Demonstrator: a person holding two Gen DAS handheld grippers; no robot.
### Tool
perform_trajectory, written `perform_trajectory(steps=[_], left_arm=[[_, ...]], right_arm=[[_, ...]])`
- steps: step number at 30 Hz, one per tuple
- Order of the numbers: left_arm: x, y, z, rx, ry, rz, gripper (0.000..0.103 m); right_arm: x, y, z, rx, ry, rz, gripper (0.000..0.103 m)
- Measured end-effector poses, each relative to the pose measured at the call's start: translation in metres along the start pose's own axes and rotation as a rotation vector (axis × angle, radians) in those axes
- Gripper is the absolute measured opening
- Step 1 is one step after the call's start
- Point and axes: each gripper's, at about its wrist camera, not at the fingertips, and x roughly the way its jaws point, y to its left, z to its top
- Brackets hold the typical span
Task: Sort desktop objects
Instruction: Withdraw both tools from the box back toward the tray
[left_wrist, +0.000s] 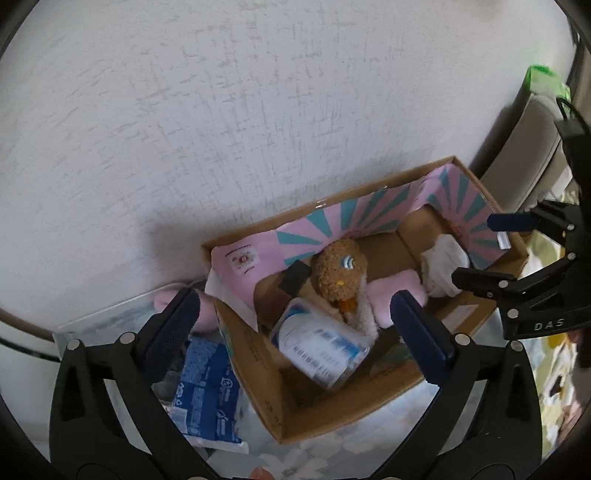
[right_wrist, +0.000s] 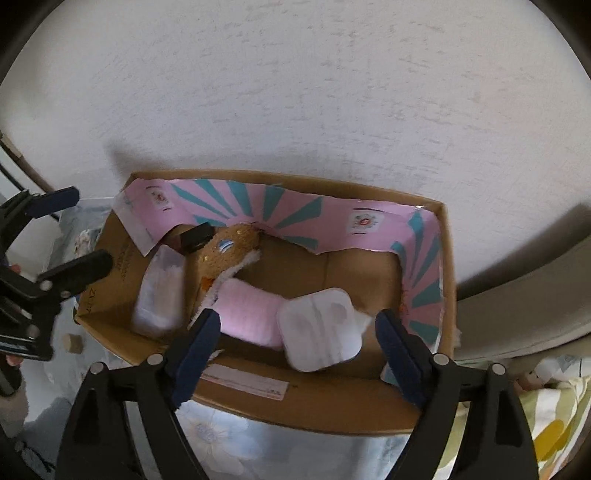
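Both claws, left (left_wrist: 295, 317) and right (right_wrist: 297, 334), gape empty over the box (right_wrist: 332, 406). "DAS" is readable on the right one. The wipes (left_wrist: 321, 347) label is too blurred.

Black tongs (right_wrist: 295, 343), blue pads (right_wrist: 197, 343).

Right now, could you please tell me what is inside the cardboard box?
The cardboard box holds a brown plush toy, a pink foam pad, a white earphone case and a wipes packet. Whatever lies beneath them is hidden.
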Motion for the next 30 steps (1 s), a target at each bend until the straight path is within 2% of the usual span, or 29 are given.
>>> perform_trajectory(steps=[7,11,16,18,23,27,30], left_arm=[[-0.028,0.016,-0.005,-0.051,-0.049,-0.038,0.103],[-0.048,0.029,-0.009,-0.081,-0.08,-0.054,0.103],[-0.068,0.045,-0.023,-0.112,-0.095,-0.057,0.103],[-0.074,0.05,-0.029,-0.122,-0.105,-0.039,0.103],[-0.096,0.072,-0.045,-0.152,-0.138,-0.026,0.103],[-0.112,0.096,-0.056,-0.19,-0.15,-0.058,0.103],[-0.125,0.111,-0.063,-0.212,-0.174,-0.056,0.103]], right_arm=[[-0.028,0.005,-0.008,0.029,-0.069,-0.019,0.083],[-0.033,0.022,-0.011,0.001,-0.055,0.0,0.083],[-0.054,0.046,-0.015,-0.012,-0.104,0.006,0.083],[-0.059,0.052,-0.016,-0.009,-0.097,-0.009,0.083],[-0.079,0.069,-0.022,-0.027,-0.164,-0.089,0.083],[-0.081,0.085,-0.027,-0.028,-0.17,-0.044,0.083],[-0.083,0.102,-0.032,-0.073,-0.187,-0.027,0.083]])
